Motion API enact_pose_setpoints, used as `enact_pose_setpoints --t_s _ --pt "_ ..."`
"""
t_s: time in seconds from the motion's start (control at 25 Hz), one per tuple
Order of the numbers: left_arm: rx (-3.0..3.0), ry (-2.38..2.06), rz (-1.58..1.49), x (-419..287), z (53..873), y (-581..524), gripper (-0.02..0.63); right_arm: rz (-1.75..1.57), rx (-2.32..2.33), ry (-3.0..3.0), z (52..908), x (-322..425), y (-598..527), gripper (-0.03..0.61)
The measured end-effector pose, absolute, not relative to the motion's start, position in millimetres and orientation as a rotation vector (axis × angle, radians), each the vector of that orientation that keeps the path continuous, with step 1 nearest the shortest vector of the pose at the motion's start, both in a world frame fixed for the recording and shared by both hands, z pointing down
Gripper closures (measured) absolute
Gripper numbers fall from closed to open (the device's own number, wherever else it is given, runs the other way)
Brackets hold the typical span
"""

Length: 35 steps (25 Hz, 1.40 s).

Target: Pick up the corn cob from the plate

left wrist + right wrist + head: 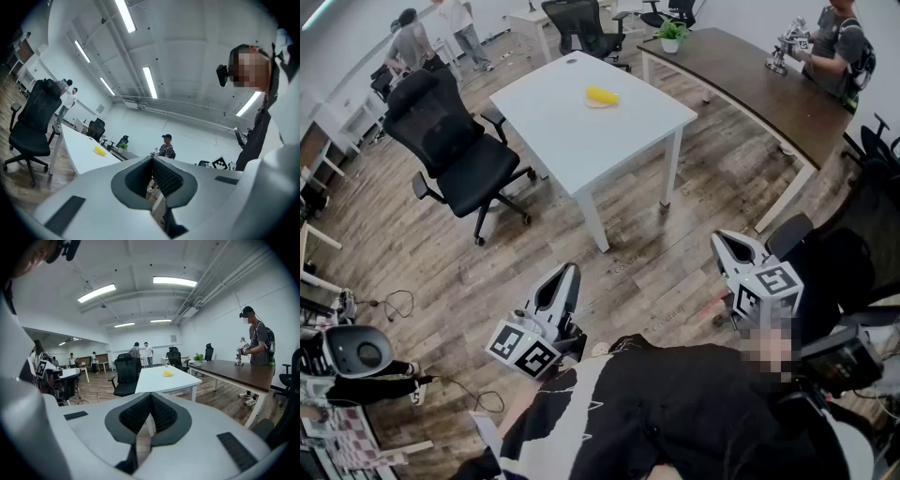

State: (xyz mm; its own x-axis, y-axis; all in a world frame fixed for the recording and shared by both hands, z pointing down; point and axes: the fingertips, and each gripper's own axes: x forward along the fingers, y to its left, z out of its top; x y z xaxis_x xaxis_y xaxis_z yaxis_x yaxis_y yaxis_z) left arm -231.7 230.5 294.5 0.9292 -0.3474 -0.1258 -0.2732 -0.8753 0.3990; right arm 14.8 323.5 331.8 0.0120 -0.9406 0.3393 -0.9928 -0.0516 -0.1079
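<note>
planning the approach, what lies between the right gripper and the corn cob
Head view: wood floor, then the bare top of the white table, nothing else before the corn cob.

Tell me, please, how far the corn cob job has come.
Nothing looks done: the corn cob lies on its plate on the white table. Nothing is in hand: the left gripper and right gripper are both shut and empty, well short of the table. Left to do: approach, open a gripper, grasp the cob, lift it.
</note>
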Motion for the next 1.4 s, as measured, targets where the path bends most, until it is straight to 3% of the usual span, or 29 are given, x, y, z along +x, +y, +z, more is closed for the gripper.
enact_pose_setpoints --t_s 0.44,1.4 --pt "2.700 -0.439 -0.279 -242 297 220 0.598 0.505 2.097 -2.040 336 -2 311 0.561" --pt "2.803 -0.376 -0.340 -339 275 93 0.598 0.340 2.150 -1.980 322 -91 181 0.561"
